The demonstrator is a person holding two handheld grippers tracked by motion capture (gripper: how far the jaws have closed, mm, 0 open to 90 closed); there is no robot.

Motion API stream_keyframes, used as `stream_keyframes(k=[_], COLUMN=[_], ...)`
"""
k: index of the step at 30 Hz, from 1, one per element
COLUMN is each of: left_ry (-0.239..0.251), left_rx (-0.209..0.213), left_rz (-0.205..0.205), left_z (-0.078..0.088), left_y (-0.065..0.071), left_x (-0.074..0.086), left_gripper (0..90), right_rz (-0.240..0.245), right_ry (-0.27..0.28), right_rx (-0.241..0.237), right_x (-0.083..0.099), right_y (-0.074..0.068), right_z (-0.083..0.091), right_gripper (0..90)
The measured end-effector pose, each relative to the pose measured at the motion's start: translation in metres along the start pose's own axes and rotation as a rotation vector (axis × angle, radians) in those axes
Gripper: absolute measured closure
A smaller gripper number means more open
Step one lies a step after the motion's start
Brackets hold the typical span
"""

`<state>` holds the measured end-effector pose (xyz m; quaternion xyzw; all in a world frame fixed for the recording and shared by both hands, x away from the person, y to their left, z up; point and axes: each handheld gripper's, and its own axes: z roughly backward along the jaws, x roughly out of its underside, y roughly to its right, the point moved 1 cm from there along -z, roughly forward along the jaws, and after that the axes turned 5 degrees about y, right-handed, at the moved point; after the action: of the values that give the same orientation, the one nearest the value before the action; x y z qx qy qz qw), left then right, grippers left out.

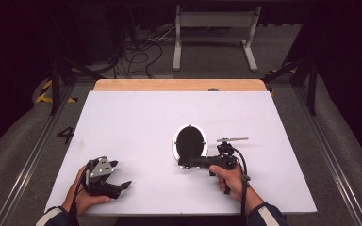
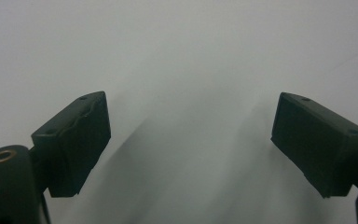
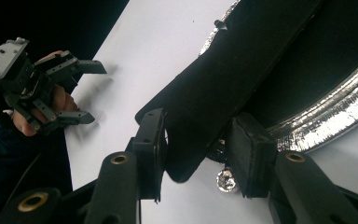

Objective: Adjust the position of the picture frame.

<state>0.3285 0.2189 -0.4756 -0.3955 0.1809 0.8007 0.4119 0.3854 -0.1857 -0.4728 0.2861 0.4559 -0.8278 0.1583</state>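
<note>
A black oval piece with a glittering silver rim [image 1: 190, 142] lies on the white table [image 1: 122, 122] right of centre. A flat black strip [image 3: 223, 84] runs from it toward my right gripper [image 3: 196, 154]. The strip's end lies between the open jaws, and the pads stand close on either side. In the high view the right gripper [image 1: 183, 165] lies level just below the oval, pointing left. My left gripper [image 1: 121, 174] rests near the table's front left corner, open and holding nothing. Its pads [image 2: 74, 140] stand wide apart over bare white surface. It shows from afar [image 3: 98, 93] too.
The table's wooden back edge [image 1: 179, 85] lies beyond the white sheet. A small silver bead [image 3: 225, 180] sits under the strip's end. Behind the table stand a grey frame [image 1: 214, 33] and floor cables [image 1: 136, 56].
</note>
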Motion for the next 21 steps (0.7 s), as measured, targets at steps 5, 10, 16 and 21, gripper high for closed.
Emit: stream_keyframes(k=[5, 10, 16, 21], left_ry=[0.0, -0.01, 0.015, 0.054], left_rx=[0.01, 0.02, 0.036, 0.088], left_rz=[-0.007, -0.023, -0.022, 0.019], left_z=[-0.005, -0.01, -0.012, -0.027], left_y=[-0.001, 0.0, -0.001, -0.011], left_x=[-0.003, -0.006, -0.014, -0.034], left_gripper=[12.2, 12.2, 12.9, 13.8], right_rz=[-0.076, -0.1, -0.094, -0.084], right_ry=[0.042, 0.048, 0.05, 0.049], right_rx=[-0.034, -0.044, -0.047, -0.046], right_x=[-0.002, -0.003, -0.004, -0.004], right_y=[0.004, 0.006, 0.007, 0.007], right_z=[-0.003, -0.003, -0.005, -0.006], right_gripper=[57.6, 57.4, 58.5, 59.1])
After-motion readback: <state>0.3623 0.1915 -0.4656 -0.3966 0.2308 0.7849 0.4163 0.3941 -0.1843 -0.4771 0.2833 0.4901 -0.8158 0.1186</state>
